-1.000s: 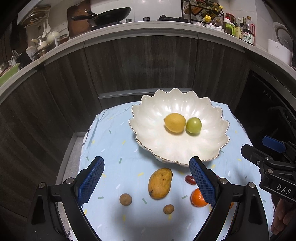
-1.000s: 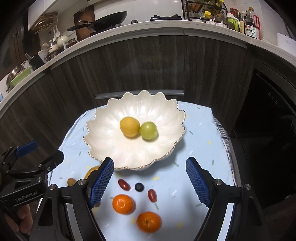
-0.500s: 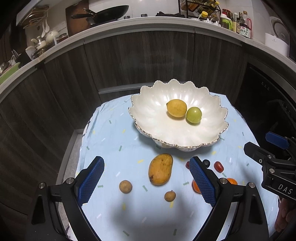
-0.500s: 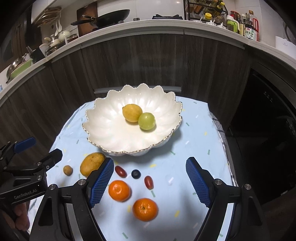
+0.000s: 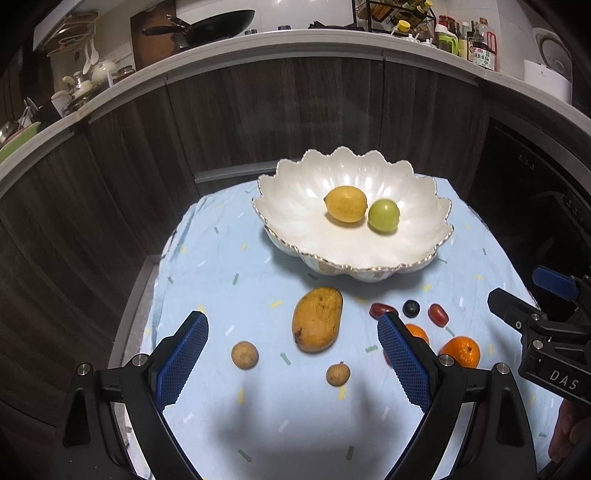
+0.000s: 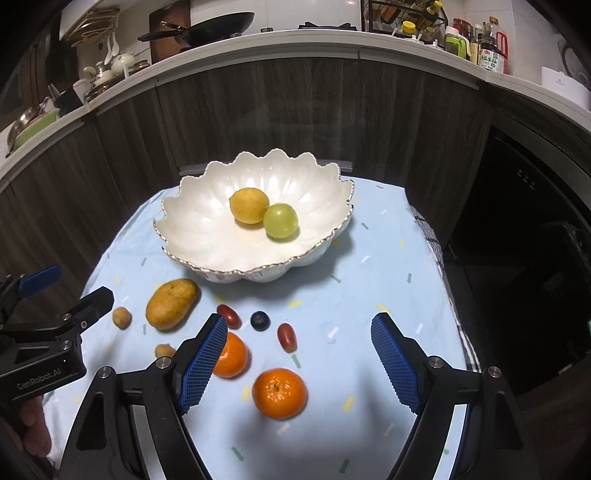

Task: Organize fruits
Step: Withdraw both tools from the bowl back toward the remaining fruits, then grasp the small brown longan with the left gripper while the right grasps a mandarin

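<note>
A white scalloped bowl point(image 5: 295, 218) point(image 6: 192, 229) holds a yellow lemon point(image 5: 346, 204) point(image 6: 249, 205) and a green fruit point(image 5: 384, 215) point(image 6: 280, 220). On the blue cloth in front of it lie a mango point(image 5: 317, 319) point(image 6: 171, 303), two small brown longans point(image 5: 245, 355) point(image 5: 337, 374), two red grape tomatoes point(image 6: 229, 316) point(image 6: 287, 336), a blueberry point(image 6: 260, 320) and two oranges point(image 6: 279, 393) point(image 6: 231, 355). My left gripper point(image 5: 291, 354) hangs open above the mango and longans. Over the oranges, my right gripper point(image 6: 299, 354) is open too, empty.
The blue cloth point(image 5: 207, 266) covers a small table in front of dark wood cabinets point(image 5: 258, 110). A counter above carries a frying pan point(image 5: 207, 27), bottles point(image 5: 476, 40) and dishes. A dark opening lies to the right point(image 6: 535, 240). A hand point(image 6: 33, 424) holds the left gripper's handle.
Both grippers have drawn back and sunk a little, so the bowl sits higher in each view and more of the loose fruit shows. Jaws keep the same width.
</note>
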A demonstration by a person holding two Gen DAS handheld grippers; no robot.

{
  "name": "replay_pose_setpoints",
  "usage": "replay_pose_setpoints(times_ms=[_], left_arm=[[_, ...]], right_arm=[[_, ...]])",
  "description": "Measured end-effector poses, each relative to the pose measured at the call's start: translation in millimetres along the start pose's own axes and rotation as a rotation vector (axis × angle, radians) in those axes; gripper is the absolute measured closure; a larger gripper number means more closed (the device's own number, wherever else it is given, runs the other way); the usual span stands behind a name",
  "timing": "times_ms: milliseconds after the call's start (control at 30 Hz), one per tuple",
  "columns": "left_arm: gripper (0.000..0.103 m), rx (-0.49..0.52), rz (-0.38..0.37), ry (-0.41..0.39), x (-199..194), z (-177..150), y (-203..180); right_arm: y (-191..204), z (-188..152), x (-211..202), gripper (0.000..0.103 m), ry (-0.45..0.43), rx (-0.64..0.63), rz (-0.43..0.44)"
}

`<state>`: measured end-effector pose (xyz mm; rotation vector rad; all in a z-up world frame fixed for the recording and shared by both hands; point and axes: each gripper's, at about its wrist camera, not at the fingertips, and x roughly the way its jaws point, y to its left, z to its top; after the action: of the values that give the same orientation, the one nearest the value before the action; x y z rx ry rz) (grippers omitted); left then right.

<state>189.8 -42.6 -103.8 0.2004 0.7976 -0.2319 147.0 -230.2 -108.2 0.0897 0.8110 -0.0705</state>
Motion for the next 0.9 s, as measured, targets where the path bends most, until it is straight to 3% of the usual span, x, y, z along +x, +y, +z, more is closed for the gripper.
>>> replay_pose_setpoints(times_ms=[533, 900], left_arm=[[0.011, 0.010, -0.016, 0.014, 18.5, -29.5, -10.0], [0.023, 0.024, -0.022, 0.061, 44.0, -50.0, -20.7]], right_arm=[[-3.0, -27.0, 13.9, 0.022, 0.022, 0.004, -0.025], [2.9, -42.3, 23.1, 0.022, 0.006, -0.045, -0.061]])
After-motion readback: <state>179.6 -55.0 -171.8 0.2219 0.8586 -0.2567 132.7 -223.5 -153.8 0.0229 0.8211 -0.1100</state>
